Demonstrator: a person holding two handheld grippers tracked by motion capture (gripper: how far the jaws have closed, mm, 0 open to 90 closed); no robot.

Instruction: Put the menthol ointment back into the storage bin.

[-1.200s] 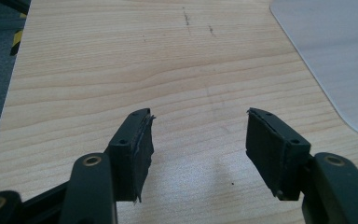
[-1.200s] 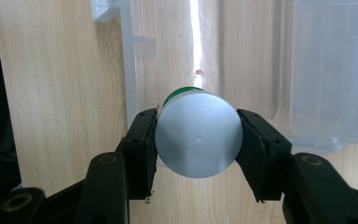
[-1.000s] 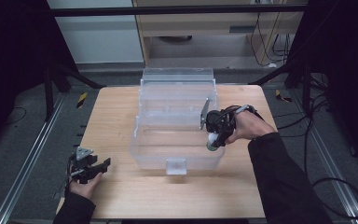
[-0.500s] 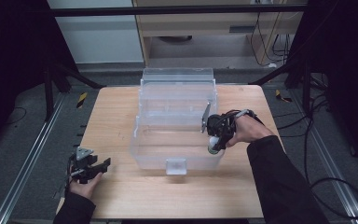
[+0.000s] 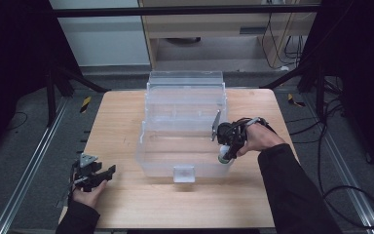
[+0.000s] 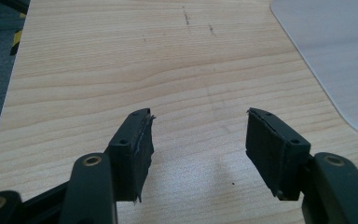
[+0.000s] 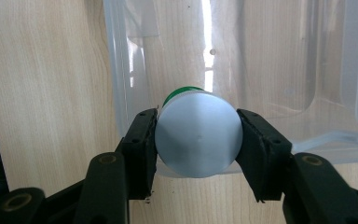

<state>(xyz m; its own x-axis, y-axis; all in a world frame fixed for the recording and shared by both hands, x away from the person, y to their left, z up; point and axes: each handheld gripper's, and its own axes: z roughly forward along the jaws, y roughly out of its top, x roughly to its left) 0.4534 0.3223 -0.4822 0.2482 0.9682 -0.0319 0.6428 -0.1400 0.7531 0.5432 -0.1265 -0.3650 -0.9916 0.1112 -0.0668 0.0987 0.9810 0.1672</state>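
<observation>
Light wooden table (image 5: 126,122) on grey floor, dark frame posts at both sides, pale cabinet and a cable bundle behind. Clear plastic bin (image 5: 185,122) at table centre, lid raised at the far side, small latch tab on the near wall. Right gripper (image 5: 226,151) at the bin's near right corner, pointed down, right hand (image 5: 258,139) and dark sleeve coming in from the lower right. Left gripper (image 5: 95,175) low at the near left corner of the table, well apart from the bin, held in the left hand (image 5: 85,195). High view: a small pale object with a green band at the right gripper's tip, detail too small to read. Right gripper view: jaws clenched on a cylindrical container (image 7: 198,135), flat grey end facing the camera, green part behind it, pads touching both sides; container over the bin's rim and corner wall, wood grain visible through the clear plastic. Left gripper view: jaws spread wide, nothing between them, bare wood below, a rounded corner of clear plastic sheet (image 6: 335,56) at upper right.
</observation>
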